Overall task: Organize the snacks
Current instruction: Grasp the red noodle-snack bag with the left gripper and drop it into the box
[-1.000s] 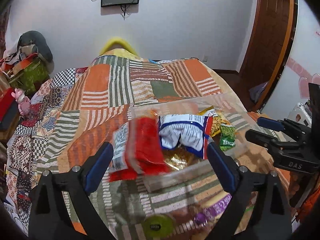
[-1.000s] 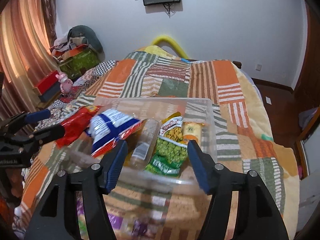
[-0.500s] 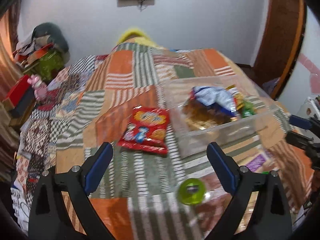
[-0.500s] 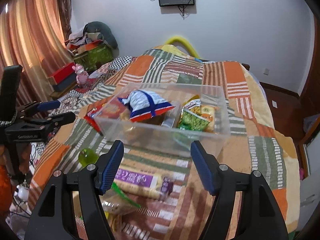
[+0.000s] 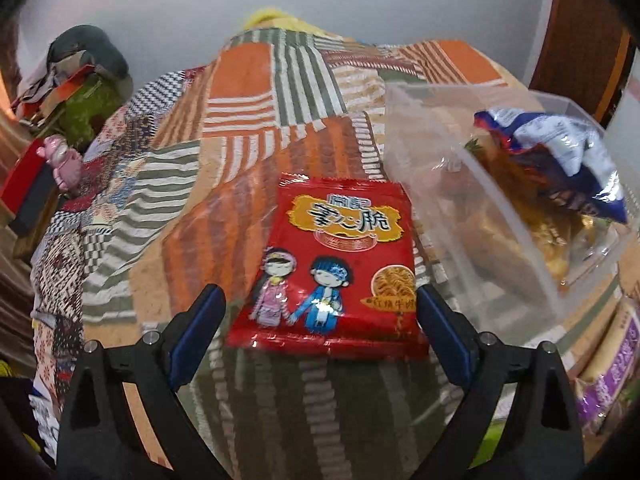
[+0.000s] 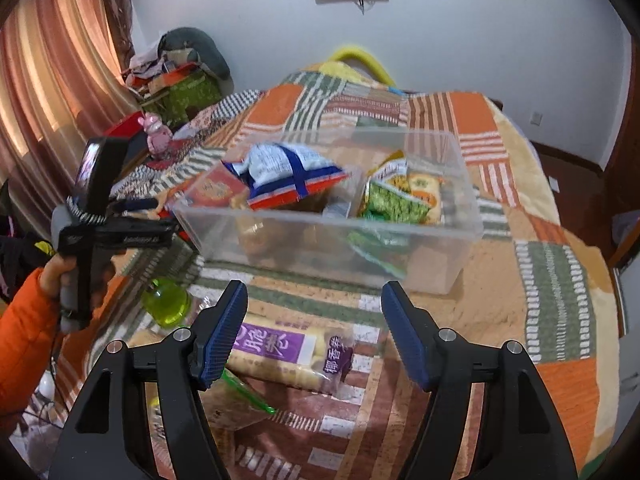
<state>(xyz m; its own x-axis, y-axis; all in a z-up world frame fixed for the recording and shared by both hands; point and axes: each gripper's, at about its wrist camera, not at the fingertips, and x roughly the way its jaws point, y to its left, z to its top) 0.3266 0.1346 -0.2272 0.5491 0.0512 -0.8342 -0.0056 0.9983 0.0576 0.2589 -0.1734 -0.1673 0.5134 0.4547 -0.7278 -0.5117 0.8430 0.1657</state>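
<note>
Left wrist view first: we've got our left tool (image 5: 320,312) spread wide over the red snack pack (image 5: 334,264), lying flat on the bed (image 5: 240,120) just beside the clear bin (image 5: 452,184). Right wrist view: our right tool (image 6: 314,334) gapes empty above the purple packet (image 6: 288,350).

The red snack packet (image 5: 336,268) is glossy foil-like film that catches highlights. The bin (image 6: 332,236) is clear, smooth plastic, faintly cloudy. The bed quilt (image 5: 240,92) is matt woven cloth with a nubby patchwork weave. Each claw, left (image 5: 318,332) and right (image 6: 314,336), is matt black plastic with ribbed blue pads (image 6: 224,336) and shiny metal screws.
</note>
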